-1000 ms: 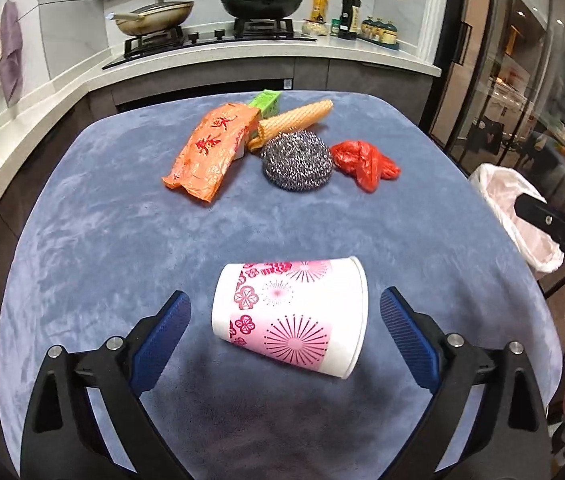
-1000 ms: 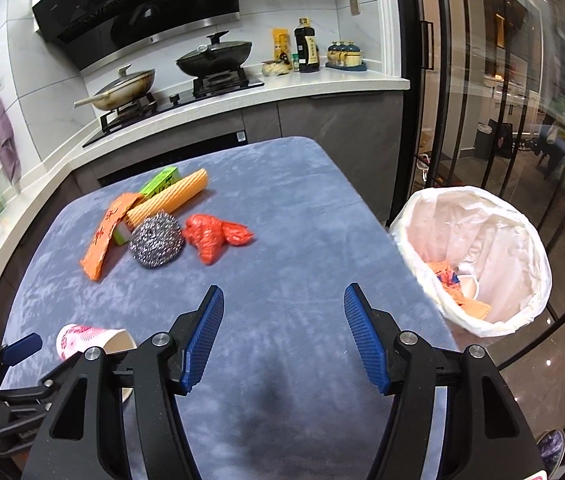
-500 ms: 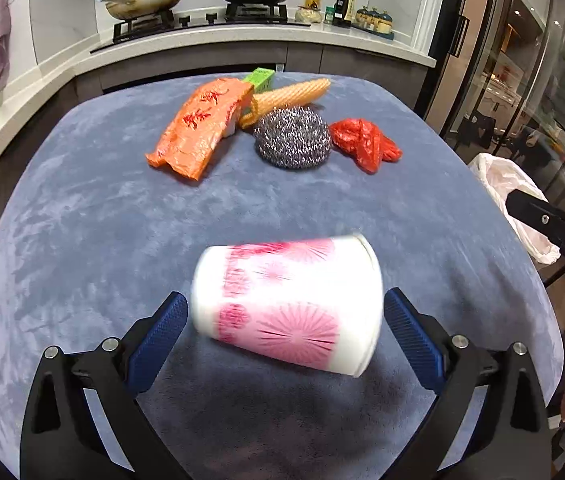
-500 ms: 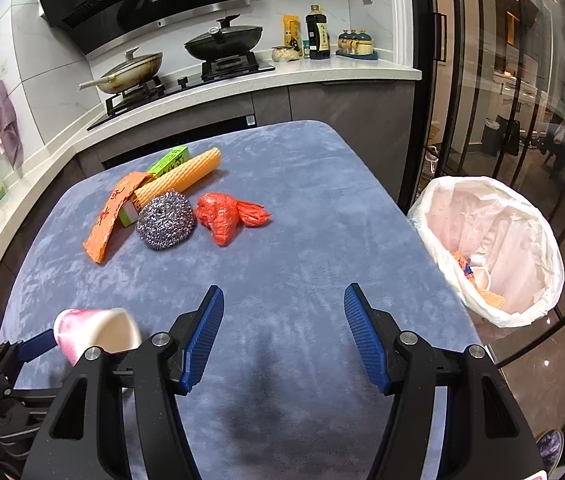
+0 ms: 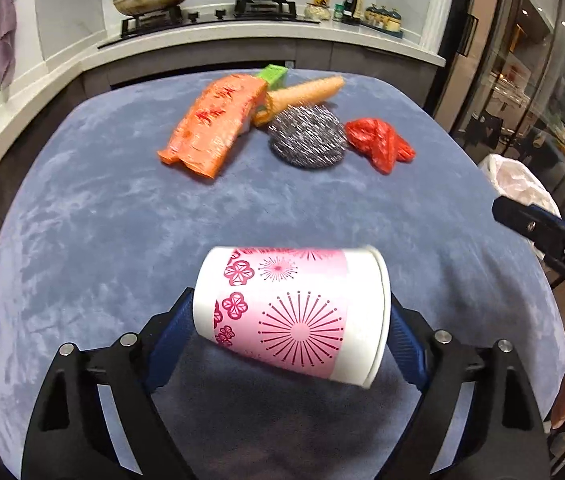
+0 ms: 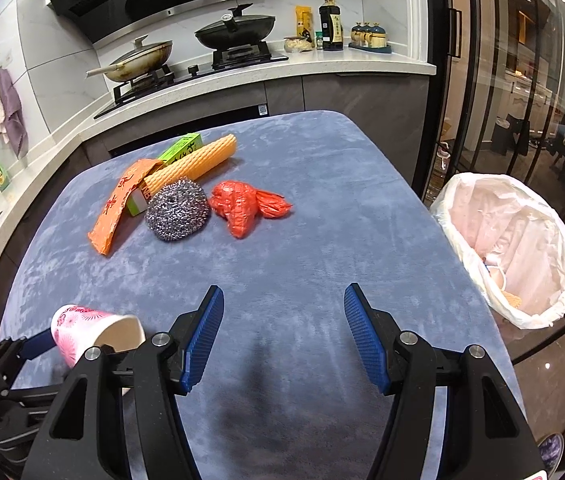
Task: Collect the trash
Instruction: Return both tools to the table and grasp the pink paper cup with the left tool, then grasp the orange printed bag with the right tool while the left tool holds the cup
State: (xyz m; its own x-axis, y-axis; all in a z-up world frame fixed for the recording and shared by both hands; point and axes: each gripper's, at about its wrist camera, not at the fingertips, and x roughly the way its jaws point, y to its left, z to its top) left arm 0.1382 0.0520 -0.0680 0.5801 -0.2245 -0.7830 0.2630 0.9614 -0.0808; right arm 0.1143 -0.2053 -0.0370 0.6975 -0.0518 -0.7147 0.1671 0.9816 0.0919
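A pink-and-white paper cup (image 5: 294, 320) lies on its side between the fingers of my left gripper (image 5: 291, 303). The jaws are closing, one pad against its base and the other at its rim, and it hangs just above the blue tablecloth (image 5: 82, 220). In the right wrist view the cup (image 6: 82, 328) is at lower left. Further back lie an orange packet (image 5: 214, 120), a green box (image 5: 272, 74), a yellow corrugated roll (image 5: 306, 92), a steel scourer (image 5: 308, 136) and a red plastic bag (image 5: 378, 144). My right gripper (image 6: 283, 292) hovers open over bare cloth, holding nothing.
A bin lined with a white bag (image 6: 522, 240), with some trash inside, stands off the table's right edge. Behind the table runs a kitchen counter (image 6: 322, 68) with a stove, pans and bottles. Glass doors are on the right.
The left jaws have come in against the cup's two ends and the cup has come up off the cloth. The right gripper drifted slightly forward over the table, still open.
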